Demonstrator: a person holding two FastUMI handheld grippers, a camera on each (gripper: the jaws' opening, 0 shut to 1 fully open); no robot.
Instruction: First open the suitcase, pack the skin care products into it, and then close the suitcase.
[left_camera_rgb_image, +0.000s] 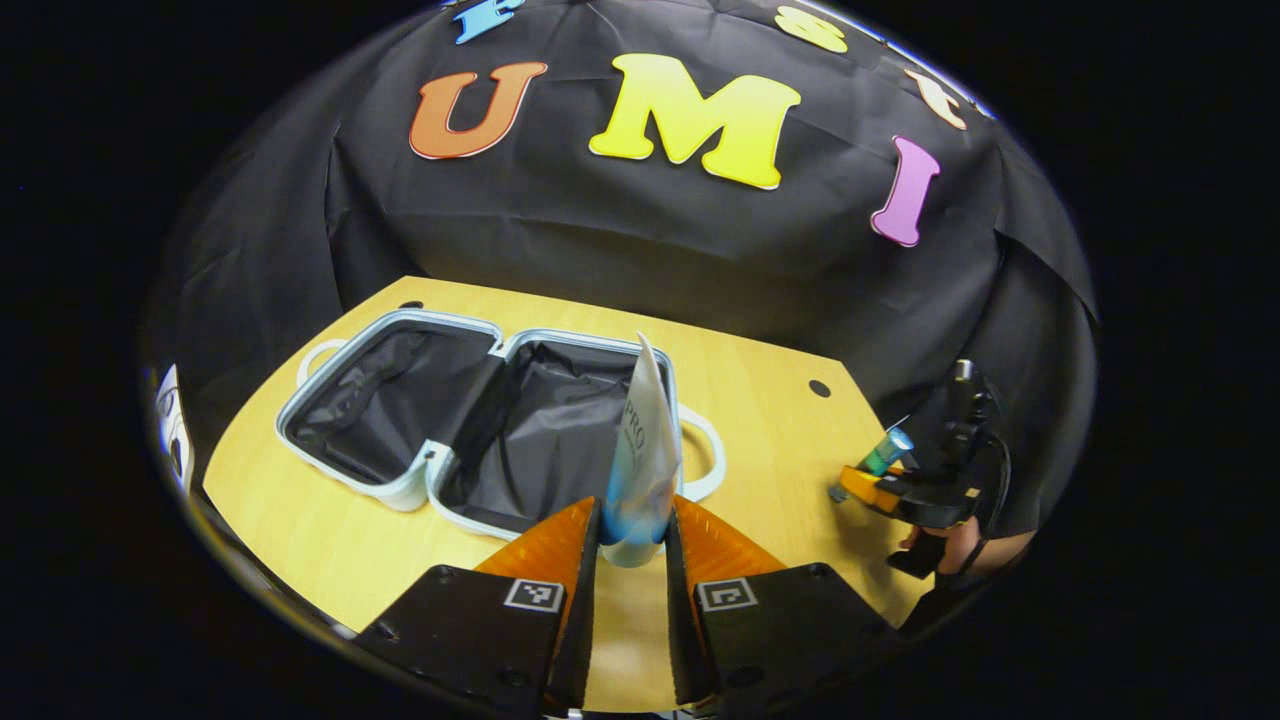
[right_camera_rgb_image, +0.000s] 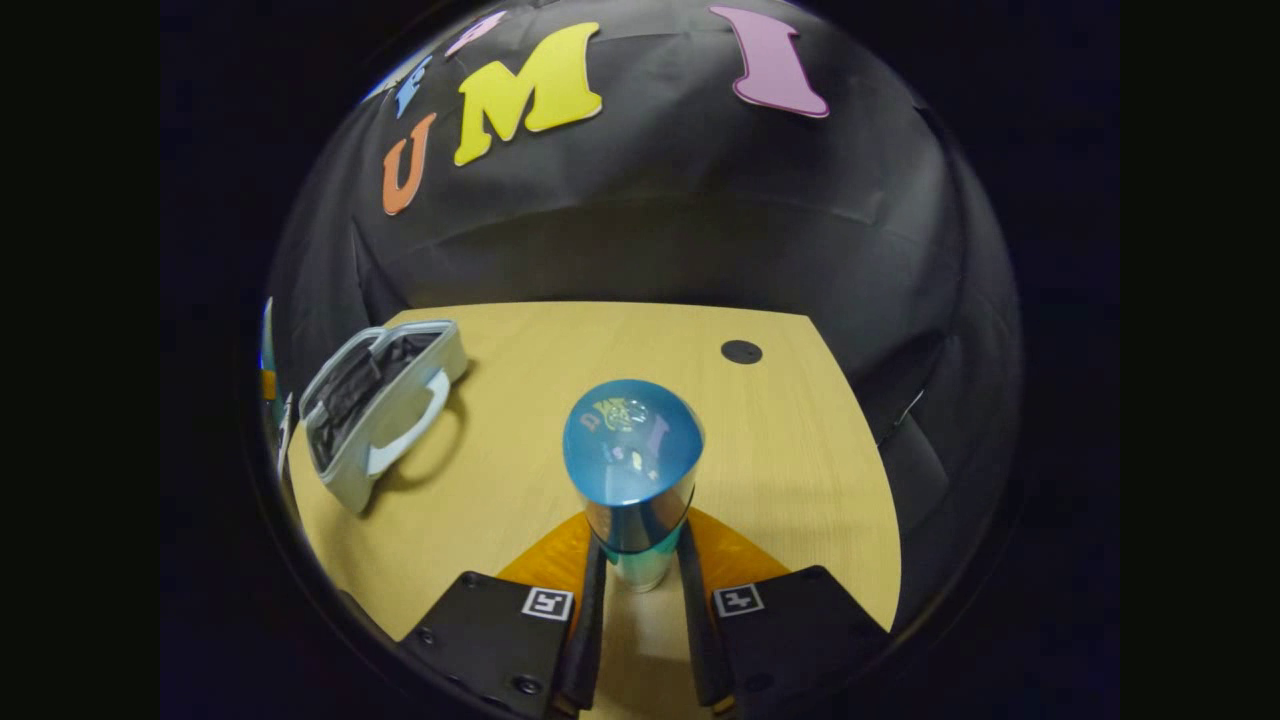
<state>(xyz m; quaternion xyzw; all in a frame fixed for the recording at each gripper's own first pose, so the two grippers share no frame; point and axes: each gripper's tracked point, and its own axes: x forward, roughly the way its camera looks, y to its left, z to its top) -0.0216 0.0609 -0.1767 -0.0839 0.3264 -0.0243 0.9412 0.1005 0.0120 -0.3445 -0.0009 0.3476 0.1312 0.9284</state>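
- Nearest the lens in the left gripper view, the left gripper (left_camera_rgb_image: 632, 545) is clamped on a soft white-and-blue tube (left_camera_rgb_image: 640, 465), both fingers pressing its lower end so that the flat crimped tip stands upward; held by the base like this, it can be lowered tip-last into the case.
- Nearest the lens in the right gripper view, the right gripper (right_camera_rgb_image: 640, 570) is closed on a blue-capped bottle (right_camera_rgb_image: 632, 470), the fingers squeezing its shiny body below the cap, cap pointing away from the camera.
- From the left gripper view the same right gripper (left_camera_rgb_image: 905, 490) sits off near the tabletop's right edge with the bottle (left_camera_rgb_image: 885, 452) tilted in it, and a hand (left_camera_rgb_image: 960, 548) behind it (partly lost in shadow).
- Lying open flat toward the tabletop's back-left corner, the suitcase (left_camera_rgb_image: 400, 490) shows two dark-lined halves, both apparently bare, though the tube hides part of the nearer one; a pale handle loop sticks out on each side.
- Opening looks done, so packing is the step in hand, with both products held above the wood.
- Pale wood grain covers the tabletop (right_camera_rgb_image: 800, 480), which has a small dark hole (right_camera_rgb_image: 741, 351) near its back right corner.
- Black cloth hangs behind the table as the booth's wall.
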